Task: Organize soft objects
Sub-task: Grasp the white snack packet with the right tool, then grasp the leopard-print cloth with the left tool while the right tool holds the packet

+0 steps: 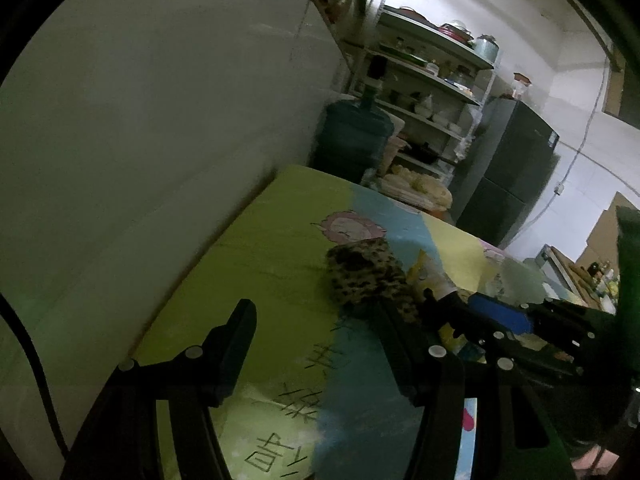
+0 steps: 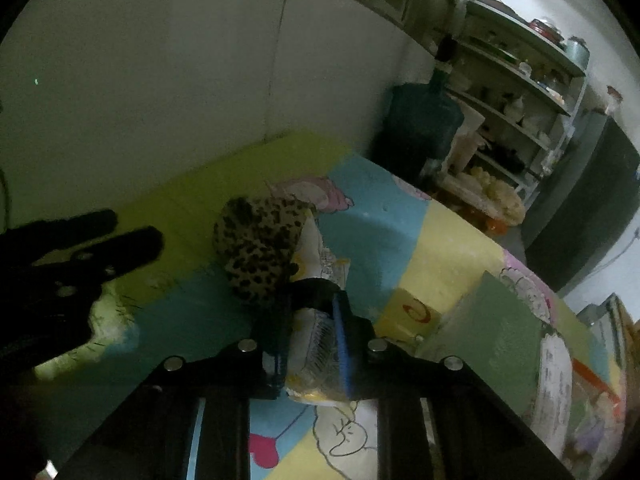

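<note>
Right claw (image 2: pixel 316 320) pinching a soft, pale plastic-wrapped packet (image 2: pixel 316 360) between its blue-padded fingers, low over the cartoon-printed surface (image 2: pixel 400 248). A leopard-print pouch (image 2: pixel 260 244) lies just beyond the claw tips. Left claw (image 1: pixel 320 328) stands spread, empty, beside the pouch.

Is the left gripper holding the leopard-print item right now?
No: in the left wrist view the left gripper has its jaws wide apart over the mat, nothing between them, and the leopard-print item lies beyond its far finger.
</note>
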`<state>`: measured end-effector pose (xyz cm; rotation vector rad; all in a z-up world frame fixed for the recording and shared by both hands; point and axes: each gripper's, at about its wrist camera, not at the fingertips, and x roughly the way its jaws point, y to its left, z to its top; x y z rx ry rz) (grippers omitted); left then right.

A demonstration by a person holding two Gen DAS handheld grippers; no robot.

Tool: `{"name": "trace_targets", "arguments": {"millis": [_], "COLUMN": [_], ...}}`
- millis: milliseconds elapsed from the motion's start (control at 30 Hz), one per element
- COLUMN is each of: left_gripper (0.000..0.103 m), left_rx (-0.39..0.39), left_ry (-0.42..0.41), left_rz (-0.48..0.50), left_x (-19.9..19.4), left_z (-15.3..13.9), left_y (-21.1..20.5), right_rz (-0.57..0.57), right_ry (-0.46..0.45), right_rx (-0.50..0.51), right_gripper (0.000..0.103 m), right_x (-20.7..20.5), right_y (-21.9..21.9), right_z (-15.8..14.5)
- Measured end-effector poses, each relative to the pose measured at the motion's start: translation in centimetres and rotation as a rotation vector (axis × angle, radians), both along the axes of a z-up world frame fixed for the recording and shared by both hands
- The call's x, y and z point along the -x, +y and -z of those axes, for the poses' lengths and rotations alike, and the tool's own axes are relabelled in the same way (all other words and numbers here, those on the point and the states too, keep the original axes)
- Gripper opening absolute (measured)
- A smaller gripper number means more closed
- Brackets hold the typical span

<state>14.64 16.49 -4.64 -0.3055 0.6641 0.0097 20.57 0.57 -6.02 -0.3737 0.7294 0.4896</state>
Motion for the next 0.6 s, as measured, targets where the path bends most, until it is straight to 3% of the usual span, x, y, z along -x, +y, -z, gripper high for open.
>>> {"name": "trace_targets", "arguments": {"millis": [367, 600], "left_gripper": [0.061, 0.061], "left_rx": [0.011, -0.030], "left_ry": [0.052, 0.149], "left_rz": [0.084, 0.122], "left_x": [-3.6, -7.3], "left_z": [-0.2, 1.3], "left_y": [-1.6, -4.5], "right_rz": [0.007, -0.001], "right_ry": [-0.057, -0.097], "right_rx": [-0.213, -0.276], "right_gripper": [0.015, 0.015], "right_x": [3.1, 4.9], "right_y": [-3.9, -5.9], "right_z": [-4.7, -7.0]}}
